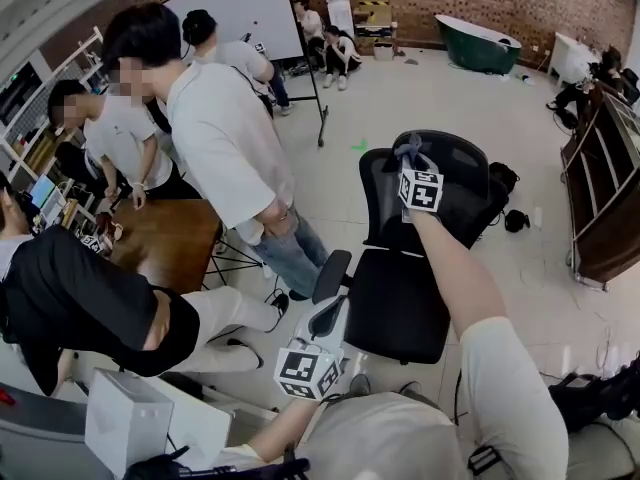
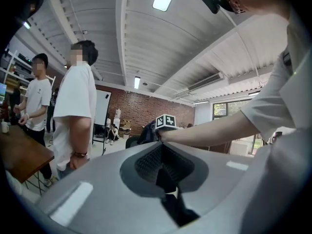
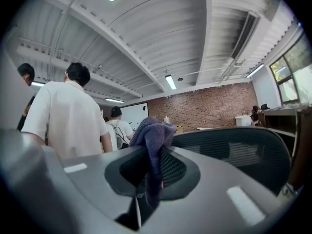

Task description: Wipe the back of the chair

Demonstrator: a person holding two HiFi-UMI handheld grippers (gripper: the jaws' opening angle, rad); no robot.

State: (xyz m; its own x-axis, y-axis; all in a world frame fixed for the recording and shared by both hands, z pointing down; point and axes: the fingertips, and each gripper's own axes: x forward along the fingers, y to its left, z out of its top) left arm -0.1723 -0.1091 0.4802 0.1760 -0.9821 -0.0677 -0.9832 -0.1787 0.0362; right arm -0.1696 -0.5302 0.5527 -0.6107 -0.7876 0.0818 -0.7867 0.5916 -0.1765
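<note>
- Left of the chair, a person in a white shirt stands just beside its armrest, with others round a wooden table further left. If the chair rolls or swivels that way under my push, I judge it could bump them.
- The left gripper hangs low at the chair's front left corner, near the armrest and touching nothing. Its own view shows the jaws clenched together with nothing between them. The head view shows only its marker cube and body, not the jaws.
- That idle left gripper is my main worry (nothing steadies the chair). A firm wipe could spin the chair away from the stroke.
- The chair back rises at the far side of the seat, dark mesh with its top edge towards me.
- The right gripper is up at the top of the chair back, pinching a purple cloth that bunches above the jaws and droops down between them.
- Only the right gripper view shows how little cloth is caught. I reckon dragging it over mesh could tug it loose.
- Only the head view places that gripper over the back's top edge. Neither view lets me tell whether cloth and mesh actually touch.
</note>
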